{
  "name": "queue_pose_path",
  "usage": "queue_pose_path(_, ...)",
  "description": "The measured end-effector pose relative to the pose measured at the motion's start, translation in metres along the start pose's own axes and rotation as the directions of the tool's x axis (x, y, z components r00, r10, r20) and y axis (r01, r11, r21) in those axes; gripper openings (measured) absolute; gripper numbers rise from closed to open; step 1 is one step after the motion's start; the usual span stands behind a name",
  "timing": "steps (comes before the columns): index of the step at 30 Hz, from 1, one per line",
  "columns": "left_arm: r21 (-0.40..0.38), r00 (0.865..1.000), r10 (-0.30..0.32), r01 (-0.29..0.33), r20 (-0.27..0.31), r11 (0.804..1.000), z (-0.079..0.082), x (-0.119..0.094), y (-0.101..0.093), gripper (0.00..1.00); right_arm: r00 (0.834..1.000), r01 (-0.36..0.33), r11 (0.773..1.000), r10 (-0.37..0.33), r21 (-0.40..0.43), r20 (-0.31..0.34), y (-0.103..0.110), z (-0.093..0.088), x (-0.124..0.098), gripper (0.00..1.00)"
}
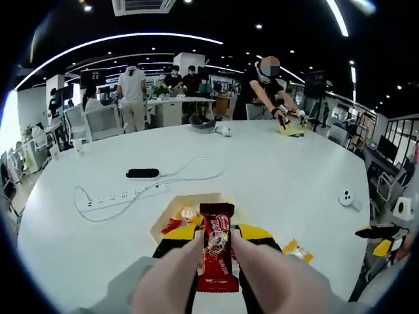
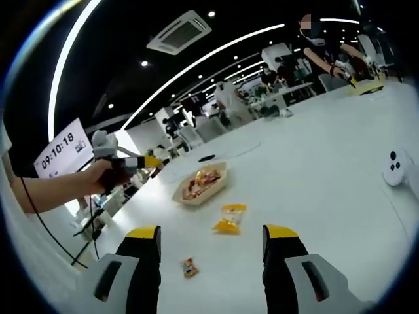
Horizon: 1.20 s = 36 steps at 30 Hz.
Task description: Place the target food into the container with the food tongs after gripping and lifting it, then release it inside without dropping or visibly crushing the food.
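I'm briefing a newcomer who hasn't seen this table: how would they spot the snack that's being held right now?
Start at the big white table, then find the shallow tan container near its closest edge. Just in front of it, the left tongs are clamping a red snack bar upright. Unlike the small orange packet lying loose on the table, it is long, dark red and lifted.

An open office: black ceiling (image 1: pixel 262 13) with curved light strips (image 1: pixel 118 40), a big white table (image 1: pixel 288 176), desks (image 1: pixel 177 108) behind.
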<state>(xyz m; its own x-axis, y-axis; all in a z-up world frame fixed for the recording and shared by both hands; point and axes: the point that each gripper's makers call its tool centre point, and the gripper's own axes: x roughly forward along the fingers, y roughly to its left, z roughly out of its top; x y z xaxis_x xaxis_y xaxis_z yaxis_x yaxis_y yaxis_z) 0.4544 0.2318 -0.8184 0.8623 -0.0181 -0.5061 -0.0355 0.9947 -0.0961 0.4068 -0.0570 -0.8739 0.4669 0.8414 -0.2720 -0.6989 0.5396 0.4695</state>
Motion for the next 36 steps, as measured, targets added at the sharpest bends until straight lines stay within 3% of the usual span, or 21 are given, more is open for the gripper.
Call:
queue_pose_path(4,-0.038,1.0,-0.01,0.01,0.002,0.999,0.0,0.001,0.004,0.2,1.0,0.006,1.0,-0.006,0.006,0.002,-0.002,0.0,-0.001,0.63)
queue_pose_path(6,-0.113,0.999,-0.032,0.031,-0.006,0.993,-0.001,0.004,0.002,0.2,1.0,0.01,1.0,-0.01,0.011,0.005,-0.003,0.0,-0.002,0.63)
queue_pose_path(22,-0.063,0.999,-0.04,0.04,-0.012,0.997,0.019,0.021,0.006,0.2,1.0,0.014,1.0,-0.014,0.007,0.007,0.003,0.0,-0.004,0.62)
queue_pose_path(25,-0.016,0.999,-0.042,0.042,-0.035,0.999,0.018,0.027,0.004,0.2,1.0,0.011,1.0,-0.011,0.004,0.002,0.004,-0.001,-0.005,0.62)
queue_pose_path(32,0.019,0.998,-0.049,0.05,-0.041,0.999,0.028,0.028,0.009,0.2,1.0,0.016,1.0,-0.016,0.003,0.007,0.002,-0.001,-0.008,0.62)
queue_pose_path(36,0.024,0.996,-0.056,0.058,-0.065,0.998,0.025,0.033,0.012,0.2,1.0,0.015,1.0,-0.015,0.006,0.011,0.002,0.0,-0.008,0.62)
